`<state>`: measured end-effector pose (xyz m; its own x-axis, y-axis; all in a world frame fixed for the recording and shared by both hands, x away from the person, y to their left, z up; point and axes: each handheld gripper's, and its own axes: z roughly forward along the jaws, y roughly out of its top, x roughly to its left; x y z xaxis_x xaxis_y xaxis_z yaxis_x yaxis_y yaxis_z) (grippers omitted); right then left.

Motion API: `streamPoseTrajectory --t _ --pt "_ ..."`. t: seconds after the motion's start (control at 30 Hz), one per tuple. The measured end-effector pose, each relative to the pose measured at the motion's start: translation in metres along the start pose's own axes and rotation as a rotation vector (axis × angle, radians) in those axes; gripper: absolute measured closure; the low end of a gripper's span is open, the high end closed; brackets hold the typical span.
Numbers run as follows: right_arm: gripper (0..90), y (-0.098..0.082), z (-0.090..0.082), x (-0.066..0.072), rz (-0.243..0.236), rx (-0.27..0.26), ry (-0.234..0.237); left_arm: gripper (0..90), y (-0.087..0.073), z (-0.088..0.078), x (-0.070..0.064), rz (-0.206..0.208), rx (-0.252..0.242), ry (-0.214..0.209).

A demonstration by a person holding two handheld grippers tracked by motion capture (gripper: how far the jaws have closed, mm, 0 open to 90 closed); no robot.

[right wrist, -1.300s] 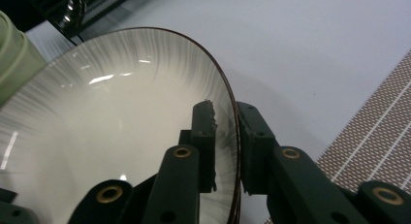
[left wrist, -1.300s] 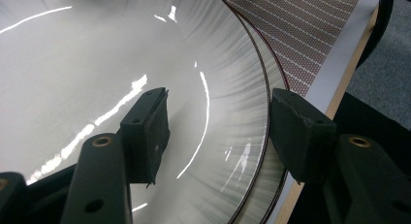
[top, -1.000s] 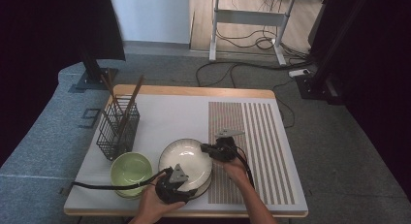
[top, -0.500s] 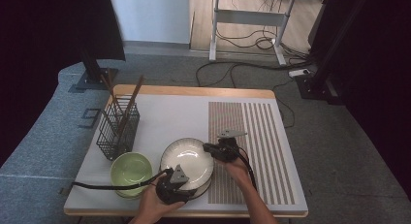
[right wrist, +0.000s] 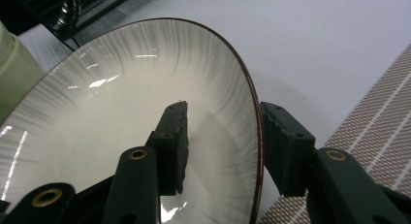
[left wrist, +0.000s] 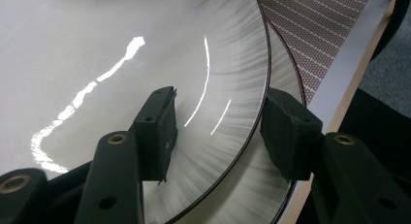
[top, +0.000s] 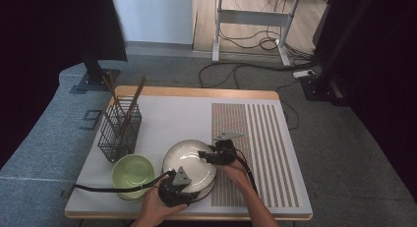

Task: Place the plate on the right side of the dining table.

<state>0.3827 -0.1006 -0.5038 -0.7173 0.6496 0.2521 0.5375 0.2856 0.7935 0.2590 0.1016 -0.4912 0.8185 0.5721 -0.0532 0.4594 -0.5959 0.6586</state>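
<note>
Up close, the left gripper (left wrist: 218, 132) has its two black jaws standing apart astride the rim of the top plate (left wrist: 145, 49), one pad over the glossy inside, the other outside the dark rim line; neither pad presses on it. A second plate (left wrist: 278, 73) lies right beneath the top plate, its rim peeking out beside it. Beyond that rim runs the dotted brown mat (left wrist: 320, 20), then the table edge (left wrist: 361, 73).
</note>
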Motion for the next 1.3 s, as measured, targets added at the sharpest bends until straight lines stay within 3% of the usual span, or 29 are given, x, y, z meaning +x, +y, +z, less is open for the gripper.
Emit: streamPoseTrajectory --t 0.1,0.17,0.27,0.4,0.57,0.7,1.03,1.3 --pt "65.0 0.000 -0.001 -0.001 0.021 -0.006 0.019 47.0 0.000 0.000 0.000 0.002 -0.001 0.001" --pt "66.9 0.000 -0.001 -0.001 0.029 -0.006 0.026 46.7 0.000 0.000 0.000 0.004 -0.001 0.001" --pt "71.4 0.000 -0.002 -0.005 0.086 -0.006 0.045 46.5 0.000 0.000 0.000 0.007 -0.001 0.001" --pt "74.9 0.001 -0.004 -0.008 0.125 -0.002 0.063 46.1 0.000 0.000 0.000 0.013 0.000 0.000" --pt "82.8 0.007 -0.014 -0.007 0.140 -0.052 0.117 45.4 0.000 -0.001 0.000 0.013 0.006 -0.005" --pt "83.3 0.012 -0.019 -0.002 0.112 -0.054 0.098 44.9 0.000 -0.001 0.000 0.016 0.006 0.003" --pt "83.9 0.019 -0.021 0.008 0.107 -0.067 0.055 44.5 0.000 -0.002 0.000 0.017 0.006 0.006" --pt "83.9 0.021 -0.024 0.012 0.093 -0.103 0.013 43.9 0.002 -0.012 -0.002 0.025 -0.036 0.004"
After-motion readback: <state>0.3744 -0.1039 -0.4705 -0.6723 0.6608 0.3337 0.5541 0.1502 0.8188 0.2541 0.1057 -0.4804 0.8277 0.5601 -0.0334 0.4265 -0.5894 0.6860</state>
